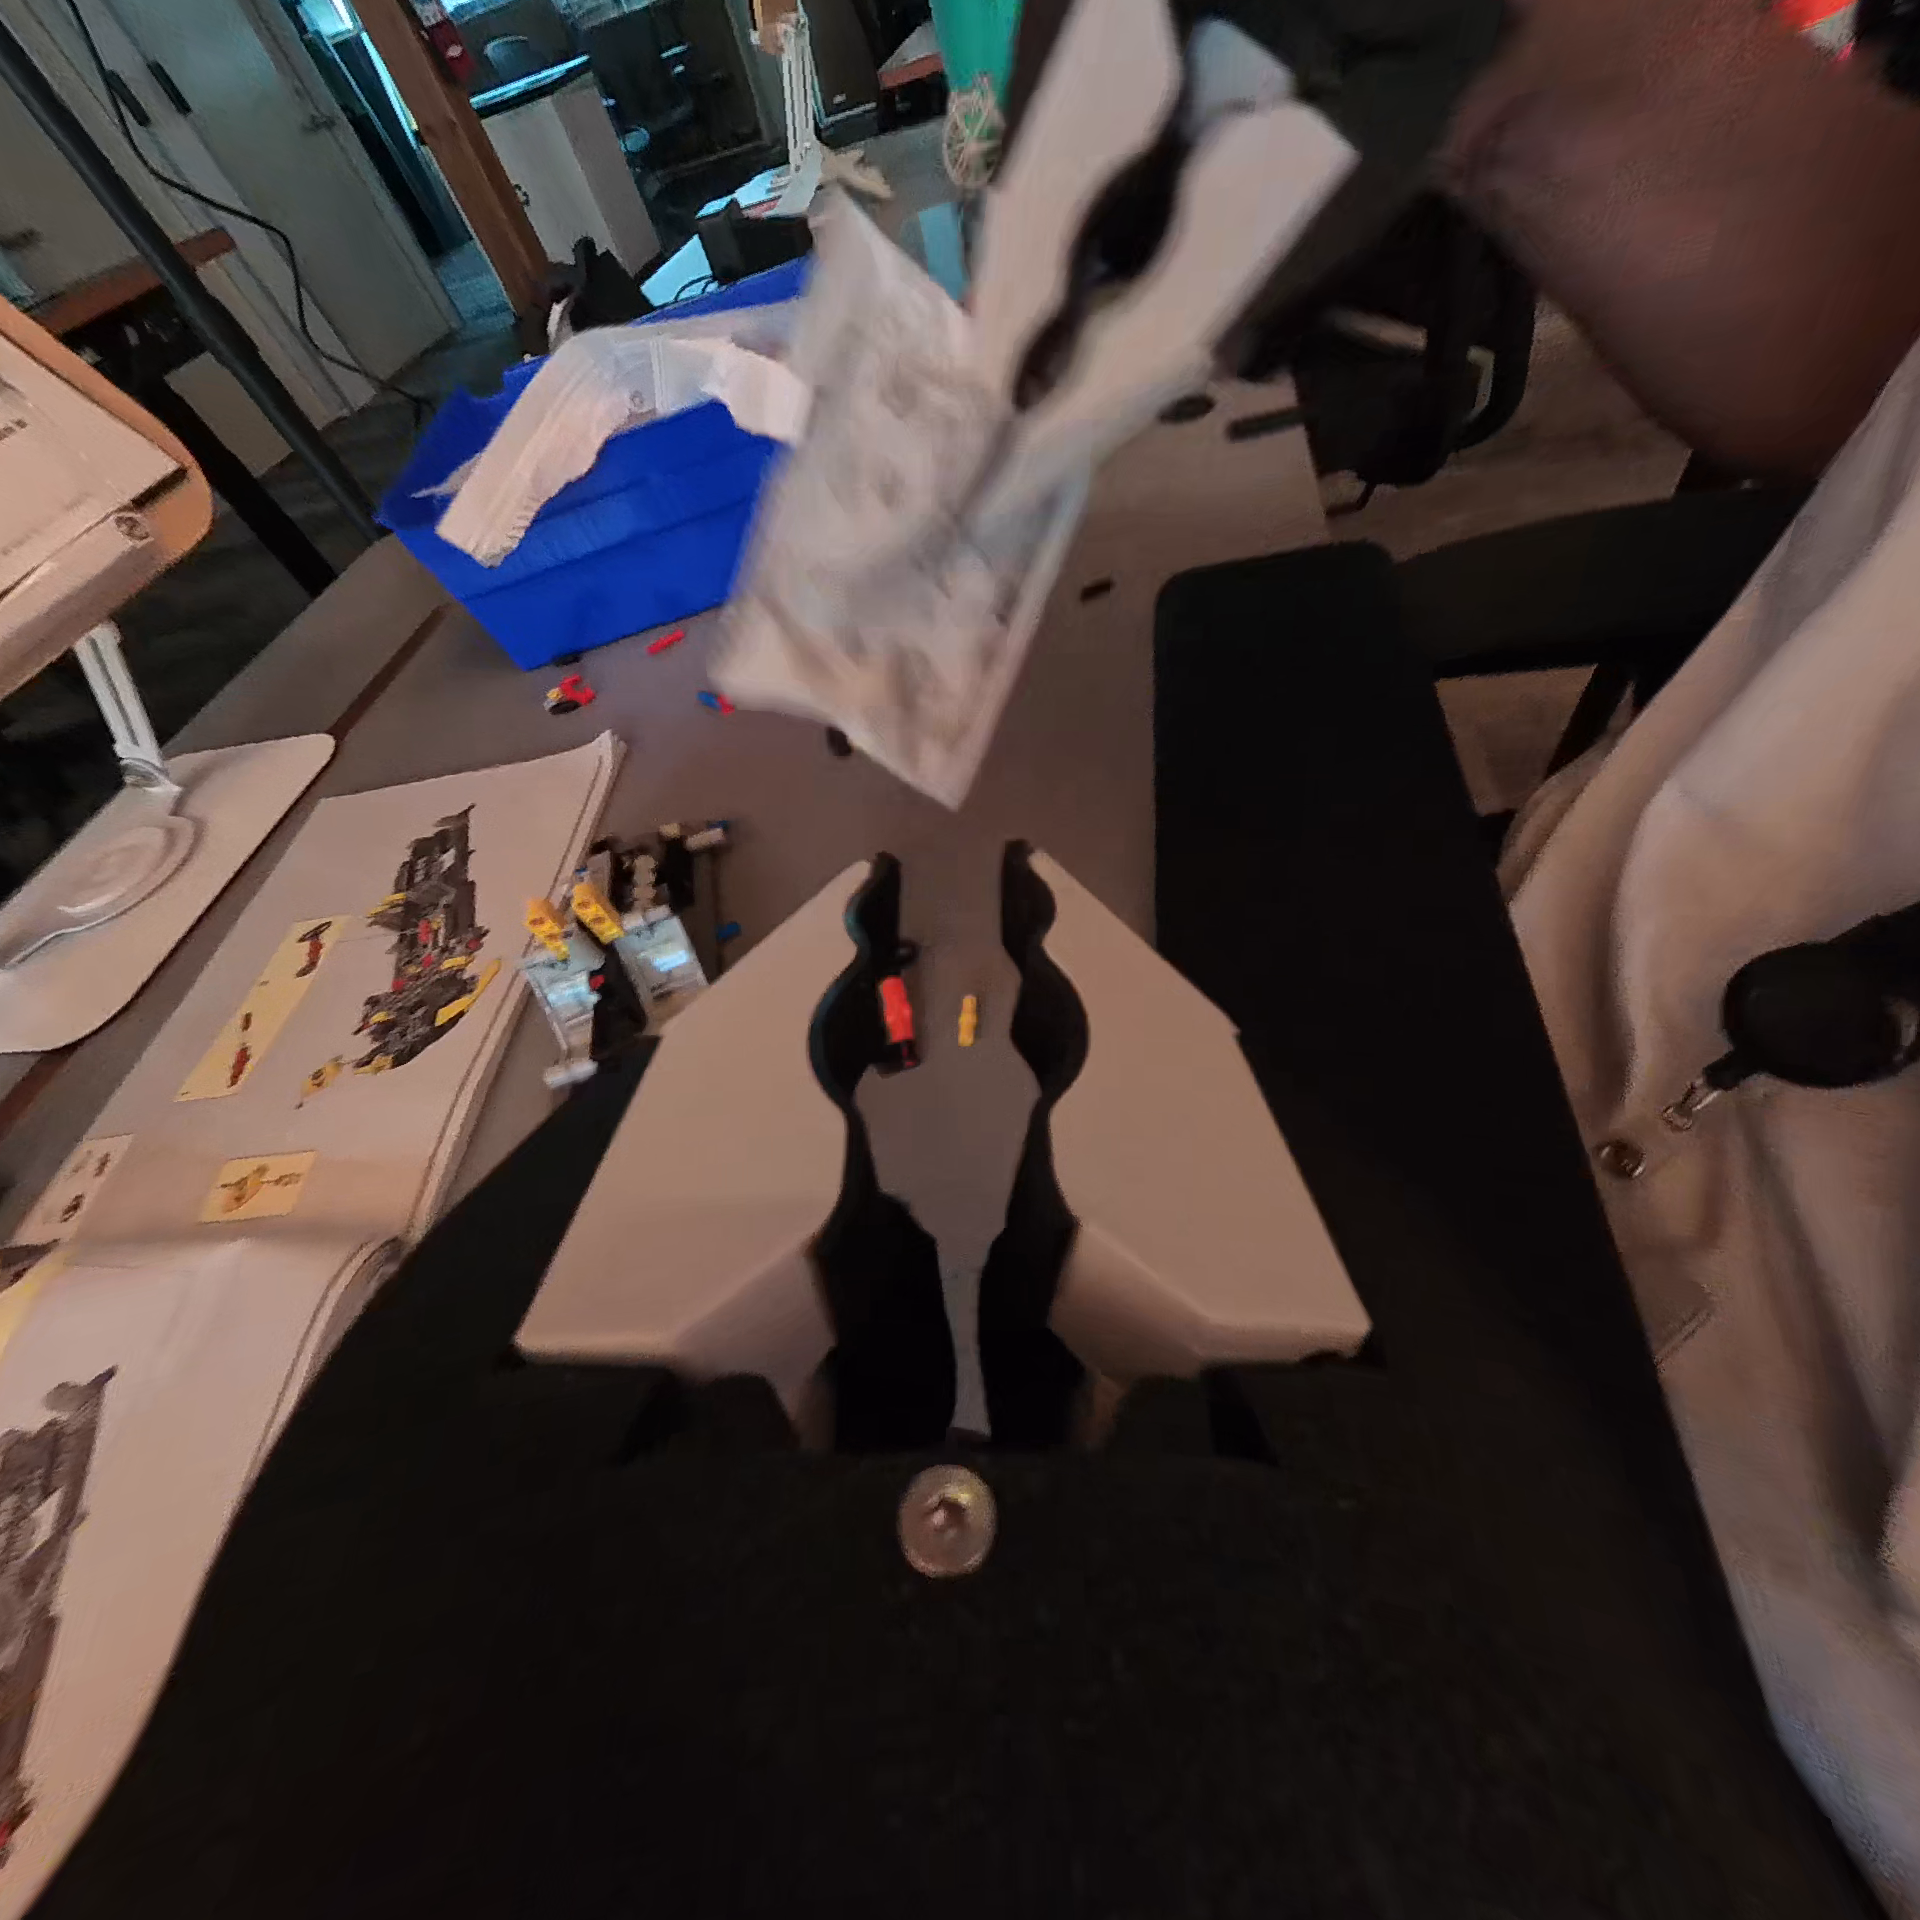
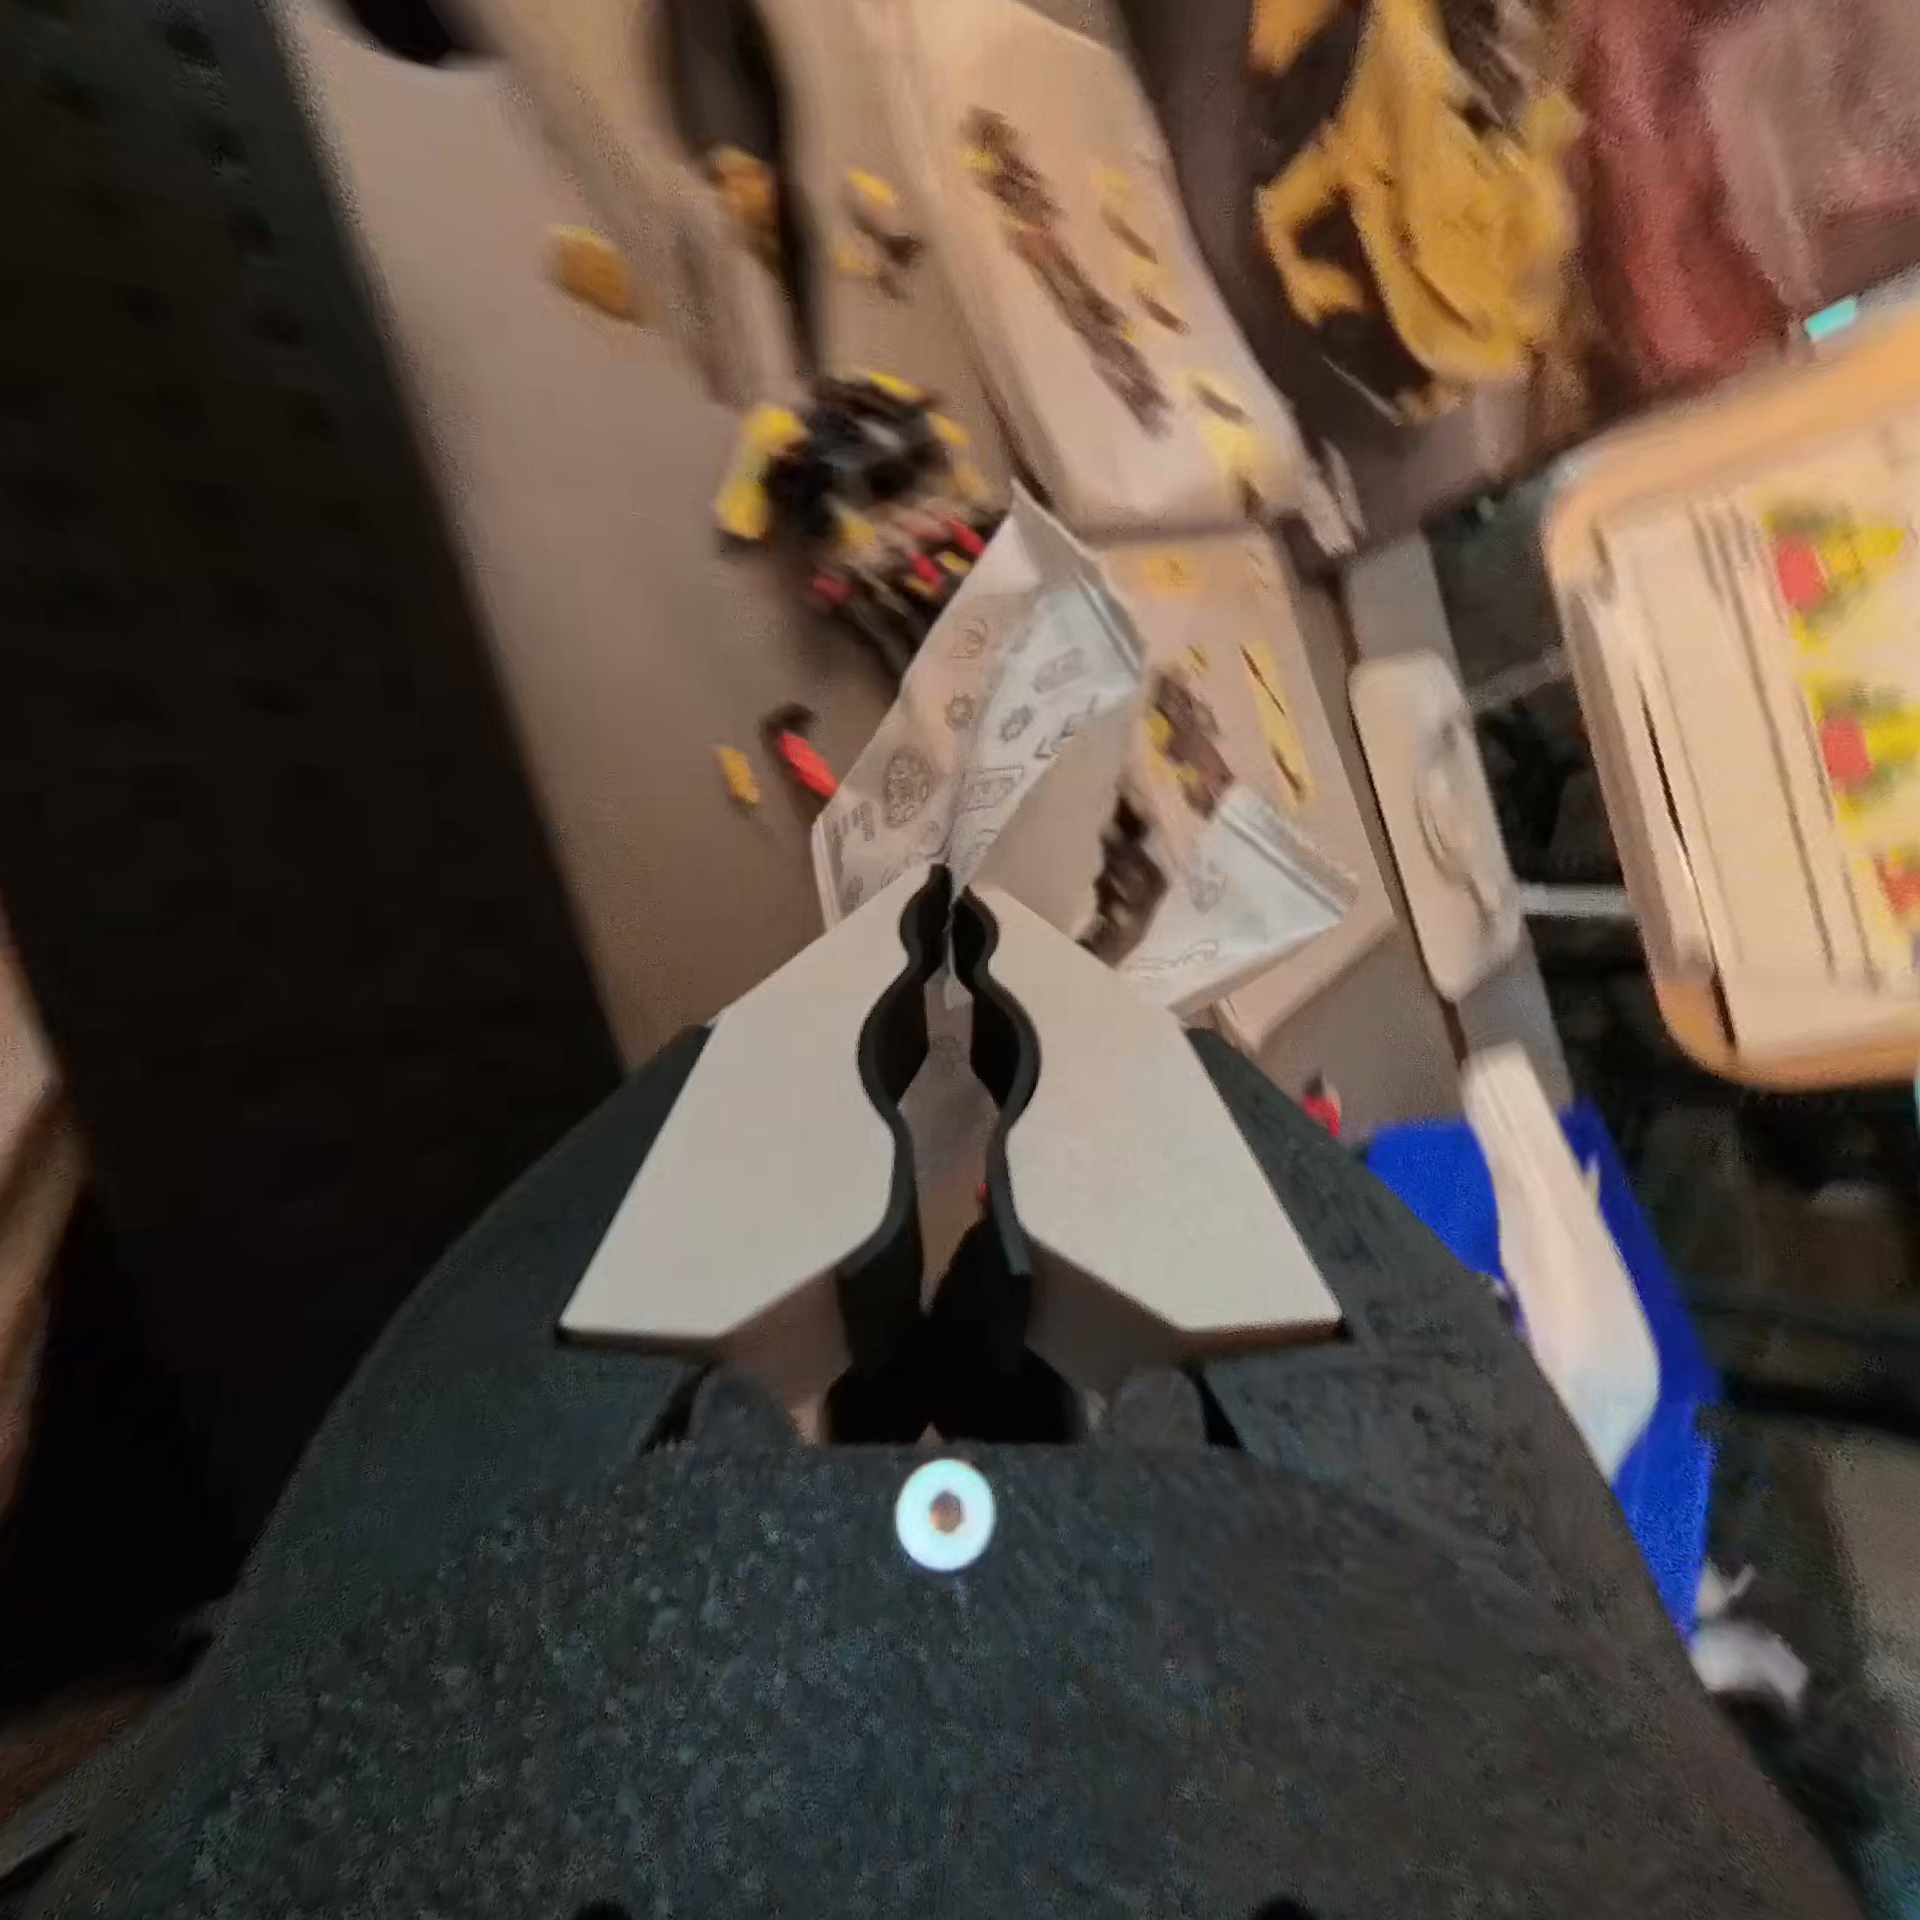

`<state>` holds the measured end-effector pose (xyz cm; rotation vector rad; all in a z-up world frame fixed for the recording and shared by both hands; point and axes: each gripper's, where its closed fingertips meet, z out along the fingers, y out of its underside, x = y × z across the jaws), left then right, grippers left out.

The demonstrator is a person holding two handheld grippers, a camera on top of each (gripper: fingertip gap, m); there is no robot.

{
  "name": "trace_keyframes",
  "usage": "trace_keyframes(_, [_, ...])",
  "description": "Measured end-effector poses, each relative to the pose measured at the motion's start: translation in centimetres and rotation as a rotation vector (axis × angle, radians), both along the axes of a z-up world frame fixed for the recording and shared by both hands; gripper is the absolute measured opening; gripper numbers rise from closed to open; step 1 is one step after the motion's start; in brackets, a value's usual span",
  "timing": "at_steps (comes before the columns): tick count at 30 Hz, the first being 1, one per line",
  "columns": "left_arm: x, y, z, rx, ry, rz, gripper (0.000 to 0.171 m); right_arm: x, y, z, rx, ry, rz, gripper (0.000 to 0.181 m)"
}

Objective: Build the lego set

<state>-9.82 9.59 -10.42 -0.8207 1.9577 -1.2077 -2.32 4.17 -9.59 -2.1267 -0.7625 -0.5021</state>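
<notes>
My left gripper [image 1: 951, 862] is open and empty, low over the grey table. A small red peg [image 1: 896, 1013] and a small yellow peg [image 1: 967, 1018] lie on the table between its fingers. A partly built black, yellow and white assembly [image 1: 634, 935] sits left of it beside the open instruction booklet [image 1: 343, 987]. My right gripper [image 2: 951, 904] is shut on a white printed plastic bag [image 2: 987, 748]. It holds the bag [image 1: 894, 561] in the air above and beyond my left gripper. The right wrist view is blurred; the assembly [image 2: 852, 468] shows there.
A blue bin [image 1: 613, 499] with empty white bags stands at the back of the table. Loose red and blue pieces [image 1: 566, 694] lie in front of it. A black mat [image 1: 1330, 935] lies to the right. A person's white coat [image 1: 1714, 1039] is at the right edge. A white stand base [image 1: 114, 862] is at left. My hands' fingertips stand some 10 centimetres from each other.
</notes>
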Motion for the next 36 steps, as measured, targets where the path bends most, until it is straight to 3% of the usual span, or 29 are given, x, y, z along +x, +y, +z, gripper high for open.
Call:
trace_keyframes(2, [0.2,-1.0,0.3,-0.046,-0.006,-0.034,0.021,6.9,-2.2,2.5,0.063,0.132,-0.181,0.000])
trace_keyframes(6, [0.2,-2.1,0.2,-0.152,-0.027,-0.092,0.021,22.6,-7.7,11.2,0.380,0.428,-0.551,0.000])
trace_keyframes(8, [0.3,-2.1,-0.2,-0.173,-0.021,-0.092,0.021,29.8,-9.2,9.9,0.328,0.558,-0.706,0.000])
trace_keyframes(12, [0.1,-2.1,0.6,-0.241,-0.040,-0.101,0.019,37.6,-6.5,3.3,0.193,0.735,-0.837,0.000])
trace_keyframes(13, [0.0,-2.1,0.7,-0.255,-0.042,-0.100,0.019,38.2,-5.6,1.7,0.147,0.804,-0.848,0.010])
trace_keyframes(15, [-0.1,-1.8,0.7,-0.275,-0.038,-0.092,0.019,39.6,-5.6,-0.9,0.048,0.907,-0.936,0.056])
trace_keyframes(16, [-0.2,-1.7,0.5,-0.279,-0.034,-0.089,0.019,39.9,-5.9,-1.0,0.048,0.940,-0.938,0.062])
trace_keyframes(19, [-0.3,-1.1,0.3,-0.281,-0.037,-0.071,0.018,39.2,-7.8,2.3,0.216,0.926,-0.847,0.064])
trace_keyframes(22, [-0.1,-0.8,0.4,-0.295,-0.037,-0.071,0.018,33.4,-9.4,6.6,0.331,0.801,-0.618,0.054])
trace_keyframes(24, [0.0,-0.9,0.6,-0.306,-0.035,-0.084,0.018,29.2,-9.3,6.9,0.297,0.662,-0.531,0.044])
trace_keyframes(27, [0.2,-1.5,0.7,-0.306,-0.030,-0.109,0.018,29.0,-9.4,6.5,0.287,0.330,-0.616,0.021])
trace_keyframes(28, [0.1,-1.8,0.7,-0.302,-0.028,-0.116,0.018,29.6,-9.4,6.2,0.272,0.305,-0.632,0.017])
trace_keyframes(32, [-0.3,-2.0,0.2,-0.280,-0.025,-0.114,0.017,34.8,-9.3,4.1,0.217,0.567,-0.763,0.025])
trace_keyframes(36, [-0.4,-1.9,0.3,-0.289,-0.030,-0.104,0.017,39.3,-8.7,1.2,-0.019,0.751,-0.854,0.069])
